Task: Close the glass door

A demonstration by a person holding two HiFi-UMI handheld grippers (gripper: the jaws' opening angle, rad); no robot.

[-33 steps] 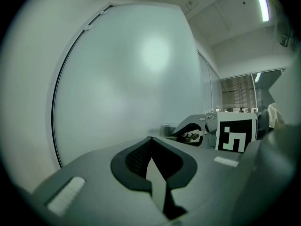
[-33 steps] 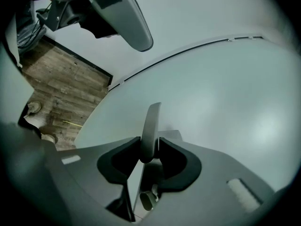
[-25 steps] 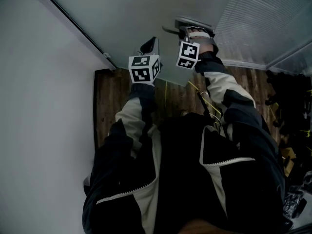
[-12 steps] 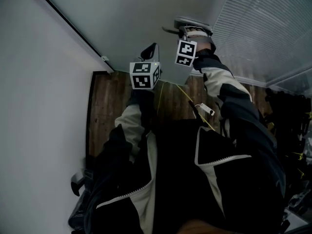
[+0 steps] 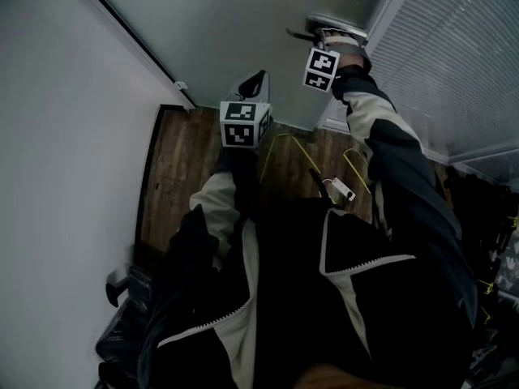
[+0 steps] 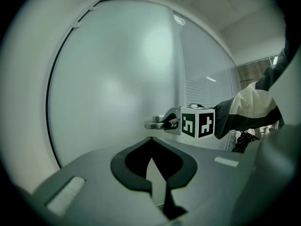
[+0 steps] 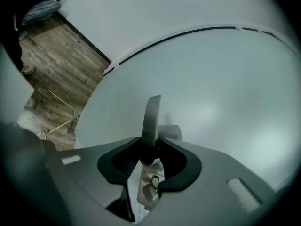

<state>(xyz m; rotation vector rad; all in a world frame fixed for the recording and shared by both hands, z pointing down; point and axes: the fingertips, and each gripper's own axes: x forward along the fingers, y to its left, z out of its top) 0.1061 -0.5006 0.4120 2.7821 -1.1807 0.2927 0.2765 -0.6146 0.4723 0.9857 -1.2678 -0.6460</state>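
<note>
- Head view: the right gripper (image 5: 328,32) is clenched on the door handle (image 5: 298,32) of the frosted glass door (image 5: 243,14). Slatted blinds (image 5: 454,55) stand just to its right. The left gripper (image 5: 253,79) hangs lower and to the left, close to the pane but clear of the handle. A white wall (image 5: 57,136) lies further left. A wooden floor (image 5: 182,164) and a yellow cable (image 5: 284,144) are beneath both tools.
- Left gripper view: the left gripper (image 6: 150,140) has its jaws pressed together on nothing. The glass door (image 6: 113,79) fills the space ahead. Up and to the right, the right gripper (image 6: 175,123) sits at the door handle (image 6: 157,125), with a sleeve (image 6: 249,109) behind it.
- Right gripper view: the right gripper (image 7: 149,149) squeezes the door handle (image 7: 151,117), which stands upright between its jaws. A small lock knob (image 7: 149,192) sits just beneath. The glass door (image 7: 225,88) spreads ahead, and a black frame line (image 7: 164,39) arcs above. The wooden floor (image 7: 51,65) and yellow cable (image 7: 63,112) lie off to the left.
</note>
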